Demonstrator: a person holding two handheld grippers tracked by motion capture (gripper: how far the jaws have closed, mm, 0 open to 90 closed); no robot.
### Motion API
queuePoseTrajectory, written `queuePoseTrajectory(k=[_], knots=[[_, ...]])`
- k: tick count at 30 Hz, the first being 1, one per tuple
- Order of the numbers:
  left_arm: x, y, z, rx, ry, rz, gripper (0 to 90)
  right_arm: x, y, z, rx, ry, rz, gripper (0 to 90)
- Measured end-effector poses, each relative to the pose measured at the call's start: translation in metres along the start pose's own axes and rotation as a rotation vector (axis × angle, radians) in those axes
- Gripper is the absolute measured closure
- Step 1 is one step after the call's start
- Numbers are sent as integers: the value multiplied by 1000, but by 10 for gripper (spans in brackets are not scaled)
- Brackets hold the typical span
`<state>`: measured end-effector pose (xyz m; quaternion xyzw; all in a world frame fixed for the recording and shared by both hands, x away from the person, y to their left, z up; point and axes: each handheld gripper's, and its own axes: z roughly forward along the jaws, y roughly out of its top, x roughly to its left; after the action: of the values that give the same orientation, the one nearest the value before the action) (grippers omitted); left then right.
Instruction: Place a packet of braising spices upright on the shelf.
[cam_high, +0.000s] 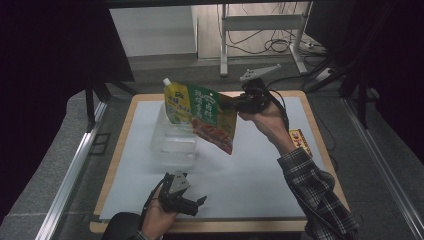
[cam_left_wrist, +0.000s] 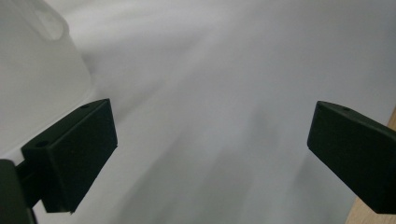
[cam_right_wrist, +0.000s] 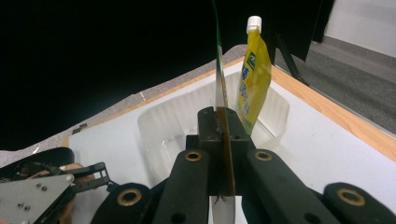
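Yellow spouted pouch (cam_high: 175, 102) already standing in clear tub (cam_high: 172, 145); right gripper (cam_high: 239, 103) clamped on green packet (cam_high: 212, 120) above tub, unplaced; left gripper (cam_high: 192, 205) wide open, empty.

Wooden table (cam_high: 320, 131) (white mat (cam_high: 250, 175), clear tub (cam_high: 172, 147)).

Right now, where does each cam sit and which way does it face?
High view: above the near table edge, looking forward and down; both forearms and tools, left tool, right tool.
Left gripper view: along open jaws at the white mat.
Right gripper view: along shut jaws pinching the green pouch.
High and right gripper views share the clear tray and yellow pouch.
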<state>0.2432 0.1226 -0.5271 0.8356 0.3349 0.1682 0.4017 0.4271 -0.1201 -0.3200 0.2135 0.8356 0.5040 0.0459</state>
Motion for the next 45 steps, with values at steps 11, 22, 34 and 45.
queuePoseTrajectory(k=[11,22,34,45], knots=[[2,-4,-4,3,-2,-25,21,1,10,25,-11,17,-15,887],[2,-5,-6,-1,-4,-26,23,2,27,57,-13,41,-36,887],[2,-6,-7,-1,-8,-27,24,1,43,96,-19,64,-39,888],[2,-6,-7,1,-16,-25,25,4,50,130,-26,96,-59,888]])
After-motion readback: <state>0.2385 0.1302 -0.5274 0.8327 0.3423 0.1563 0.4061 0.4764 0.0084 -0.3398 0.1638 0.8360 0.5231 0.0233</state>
